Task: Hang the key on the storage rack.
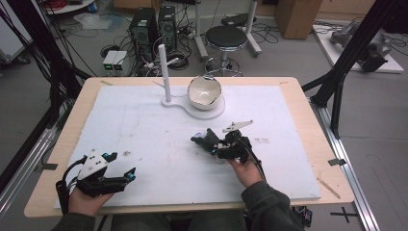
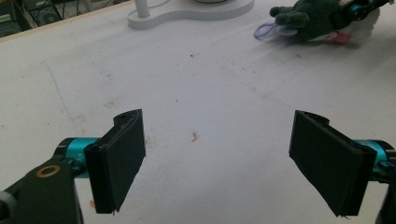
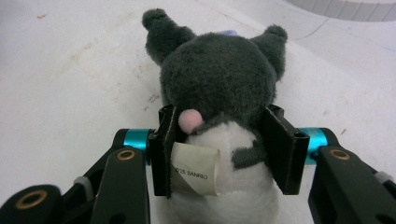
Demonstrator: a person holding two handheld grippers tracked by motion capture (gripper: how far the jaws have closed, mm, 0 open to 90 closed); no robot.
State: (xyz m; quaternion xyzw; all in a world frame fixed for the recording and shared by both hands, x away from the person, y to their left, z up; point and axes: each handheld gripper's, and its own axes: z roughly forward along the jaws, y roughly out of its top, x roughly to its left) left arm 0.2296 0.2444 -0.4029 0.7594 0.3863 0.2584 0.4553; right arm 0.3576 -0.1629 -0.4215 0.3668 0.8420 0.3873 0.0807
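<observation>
A small dark grey and white plush toy [image 3: 219, 93] with two pointed ears, a pink tail and a paper tag lies on the white mat. My right gripper [image 3: 224, 149] is shut on its white body, one pad on each side. In the high view the plush toy [image 1: 204, 138] sits mid-table in the right gripper [image 1: 219, 144]. In the left gripper view the plush toy [image 2: 313, 21] lies at the far upper right. My left gripper [image 2: 219, 158] stands open over bare mat, nothing between its pads; it rests at the front left [image 1: 120, 168].
A white stand with an upright post [image 1: 164, 72] and a round base holding a cracked white bowl [image 1: 204, 91] sits at the back centre of the mat [image 1: 144, 125]. The wooden table edge [image 1: 327, 144] frames it. Stool, computers and cables lie on the floor beyond.
</observation>
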